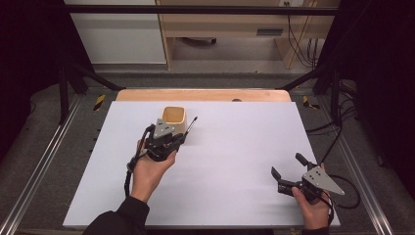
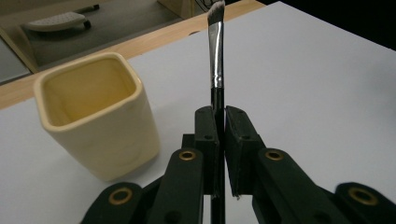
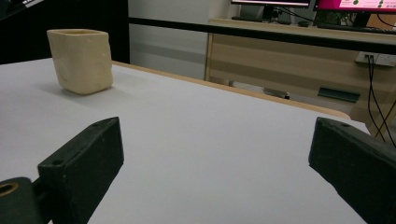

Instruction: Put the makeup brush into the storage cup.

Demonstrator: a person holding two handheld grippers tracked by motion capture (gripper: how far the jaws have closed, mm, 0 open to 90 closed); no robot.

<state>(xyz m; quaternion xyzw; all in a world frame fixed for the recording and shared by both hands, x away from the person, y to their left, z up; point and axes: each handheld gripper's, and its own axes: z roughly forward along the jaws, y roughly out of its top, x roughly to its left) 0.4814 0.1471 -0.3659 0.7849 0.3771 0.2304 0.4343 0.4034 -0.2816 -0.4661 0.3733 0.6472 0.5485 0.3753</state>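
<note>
— White and bare, that surface [image 1: 235, 161], with a wooden edge at the far side and dark framing round it. What is in hand?

— Carrying, I judge. The left gripper [image 2: 219, 123] has its jaws clamped on the black handle of a makeup brush [image 2: 215, 60], which rises beyond the jaw tips, bristles uppermost. A cream cup [image 2: 95, 119] stands just to the left of those jaws, near but apart from the brush.

— And the next move?

— Probably to lift the brush over the cup's open mouth and lower it inside, which calls for shifting left and tilting so the handle clears the rim.

— How does the brush look?

— Slim: black handle, shiny metal ferrule, short angled tuft, pale at the tip. The cup is squarish with rounded corners and appears empty.

— The other hand?

— The right gripper [image 1: 288, 171] rests well away, jaws wide apart, holding nothing; the cup [image 3: 81, 60] sits far ahead of its left jaw.
</note>
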